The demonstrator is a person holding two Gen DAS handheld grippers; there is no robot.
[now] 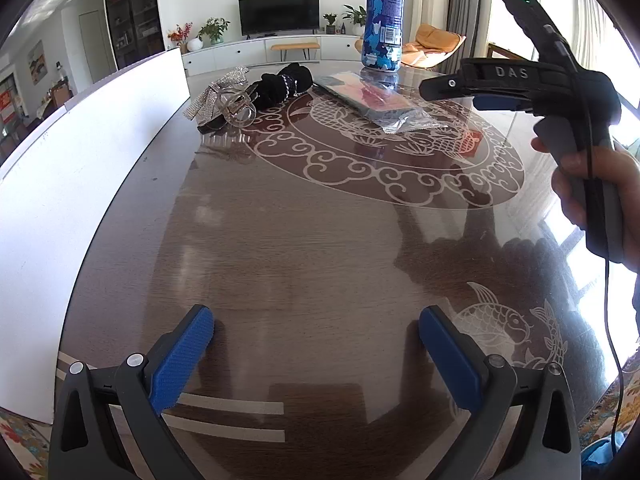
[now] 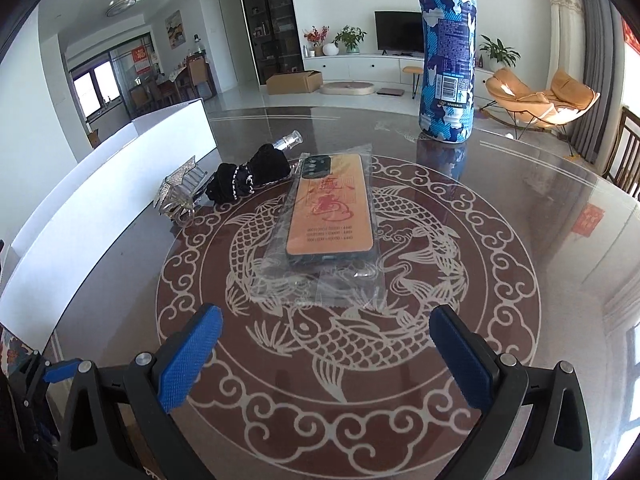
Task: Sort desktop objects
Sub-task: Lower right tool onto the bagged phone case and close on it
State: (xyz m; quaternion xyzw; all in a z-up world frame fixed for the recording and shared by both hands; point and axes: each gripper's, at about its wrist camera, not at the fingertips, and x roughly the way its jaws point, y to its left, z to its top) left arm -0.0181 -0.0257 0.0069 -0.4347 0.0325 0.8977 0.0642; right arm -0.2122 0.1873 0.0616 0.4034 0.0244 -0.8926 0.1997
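Observation:
An orange phone case in a clear plastic bag point(image 2: 331, 216) lies on the glass table, just ahead of my open, empty right gripper point(image 2: 326, 350); it also shows in the left wrist view point(image 1: 370, 98). A black scrunchie point(image 2: 250, 176) and a glittery clear hair clip point(image 2: 182, 196) lie left of it, with a small clear bottle point(image 2: 288, 140) behind. A blue camouflage bottle point(image 2: 446, 64) stands upright at the far side. My left gripper point(image 1: 316, 346) is open and empty over bare table, and sees the right gripper point(image 1: 500, 88) at upper right.
A white open box point(image 1: 80, 184) stands along the table's left edge; it also shows in the right wrist view point(image 2: 120, 184). The round glass table point(image 2: 540, 208) bears a fish pattern. Chairs stand beyond the far right edge.

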